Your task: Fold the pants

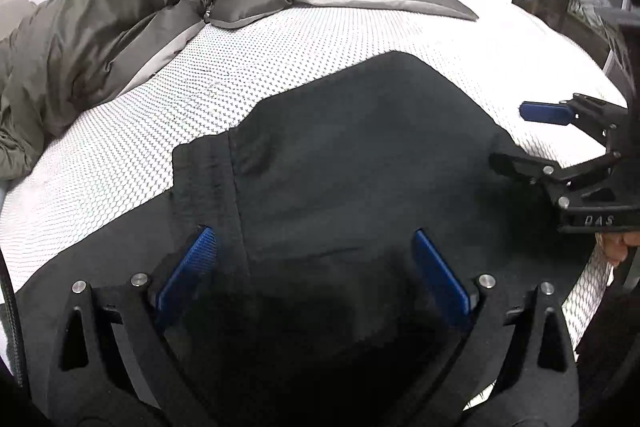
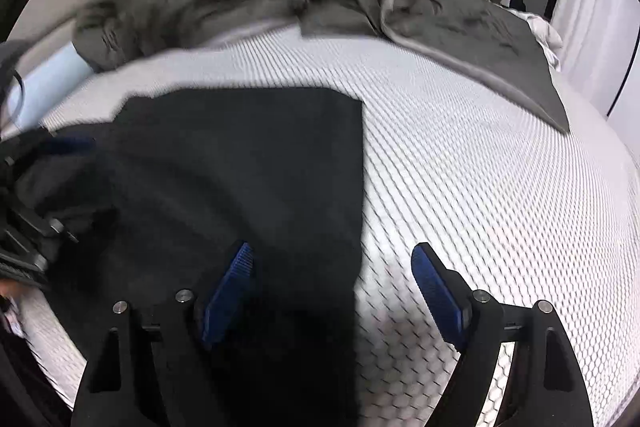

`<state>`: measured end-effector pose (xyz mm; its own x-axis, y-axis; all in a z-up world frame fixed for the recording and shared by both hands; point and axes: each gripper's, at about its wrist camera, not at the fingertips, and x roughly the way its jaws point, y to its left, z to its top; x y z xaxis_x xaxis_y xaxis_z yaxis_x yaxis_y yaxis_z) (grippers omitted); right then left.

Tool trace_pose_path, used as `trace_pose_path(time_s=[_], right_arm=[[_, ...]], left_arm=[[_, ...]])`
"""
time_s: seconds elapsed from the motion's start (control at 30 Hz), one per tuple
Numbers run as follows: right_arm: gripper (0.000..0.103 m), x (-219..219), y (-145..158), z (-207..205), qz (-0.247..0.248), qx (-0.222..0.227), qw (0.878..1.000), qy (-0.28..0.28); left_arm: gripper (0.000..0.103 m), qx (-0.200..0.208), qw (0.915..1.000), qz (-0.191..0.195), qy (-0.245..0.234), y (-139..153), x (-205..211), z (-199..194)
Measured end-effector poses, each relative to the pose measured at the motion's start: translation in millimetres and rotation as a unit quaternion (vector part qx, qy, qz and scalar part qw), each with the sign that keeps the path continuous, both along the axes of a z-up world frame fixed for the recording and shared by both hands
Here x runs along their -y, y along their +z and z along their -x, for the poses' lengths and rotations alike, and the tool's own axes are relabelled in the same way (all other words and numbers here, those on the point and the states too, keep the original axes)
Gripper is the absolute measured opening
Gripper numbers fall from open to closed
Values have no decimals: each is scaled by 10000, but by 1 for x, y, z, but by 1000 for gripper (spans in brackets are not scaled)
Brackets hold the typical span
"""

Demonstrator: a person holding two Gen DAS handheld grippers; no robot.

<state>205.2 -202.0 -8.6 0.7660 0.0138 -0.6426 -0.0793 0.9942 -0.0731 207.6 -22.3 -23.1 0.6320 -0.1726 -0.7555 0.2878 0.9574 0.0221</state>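
Lying beneath both claws (image 1: 316, 267) (image 2: 334, 279): pants (image 1: 360, 155)

The left gripper (image 1: 314, 267) points forward and downward with its jaws spread wide, and nothing is clamped between its blue pads (image 1: 188, 269). The right gripper (image 2: 334, 287) is angled likewise, jaws wide apart, pads (image 2: 436, 287) pressing on nothing.

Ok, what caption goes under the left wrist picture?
Open hand-held gripper over black pants on a white bed.
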Motion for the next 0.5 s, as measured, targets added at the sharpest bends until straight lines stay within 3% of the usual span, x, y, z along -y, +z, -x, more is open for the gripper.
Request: trace_pose_path(time_s=[0.13, 0.23, 0.3, 0.4, 0.43, 0.5], right_arm=[[80, -26, 0, -25, -128, -97, 9988, 464], [78, -40, -24, -48, -48, -541, 9957, 745], [78, -37, -25, -51, 60, -559, 9953, 792], [78, -20, -18, -50, 865, -395, 9955, 34], [78, -5, -19, -54, 789, -398, 9957, -259], [77, 18, -17, -54, 72, -462, 9987, -198]], left_arm=[[99, -490, 9983, 105, 293, -29, -12, -21], [101, -458, 9984, 91, 314, -32, -14, -23], [101, -436, 9986, 78, 289, -33, -14, -23], [101, -466, 9981, 190, 355, -34, -19, -21], [101, -467, 9980, 207, 365, -34, -20, -20], [97, -490, 9978, 250, 375, -27, -22, -19]])
